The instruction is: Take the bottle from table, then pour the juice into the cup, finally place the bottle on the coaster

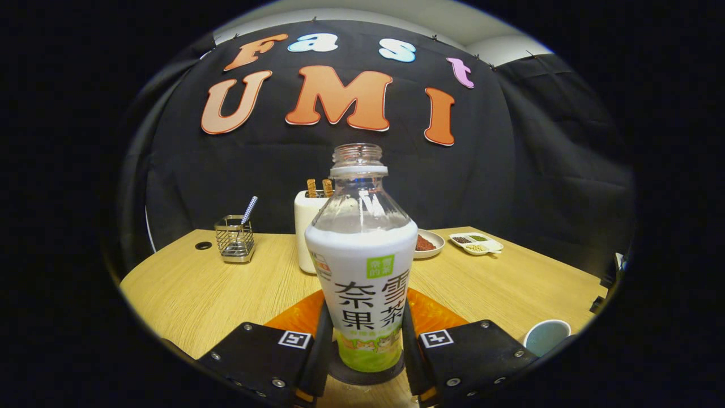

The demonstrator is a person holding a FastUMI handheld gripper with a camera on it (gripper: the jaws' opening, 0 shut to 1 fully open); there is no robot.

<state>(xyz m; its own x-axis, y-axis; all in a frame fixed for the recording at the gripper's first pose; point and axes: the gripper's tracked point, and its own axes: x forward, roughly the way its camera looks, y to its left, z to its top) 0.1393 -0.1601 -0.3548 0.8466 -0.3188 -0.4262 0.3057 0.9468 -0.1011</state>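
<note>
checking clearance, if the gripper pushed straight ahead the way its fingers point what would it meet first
The bottle: it already stands between the gripper's fingers, which look pressed on its sides. Beyond it stands a white holder, though depth is unclear.

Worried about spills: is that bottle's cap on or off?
Off. The bottle, upright between the gripper fingers, shows a bare threaded neck.

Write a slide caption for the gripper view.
Gripper shut on uncapped juice bottle over orange coaster; cup beside.
</note>
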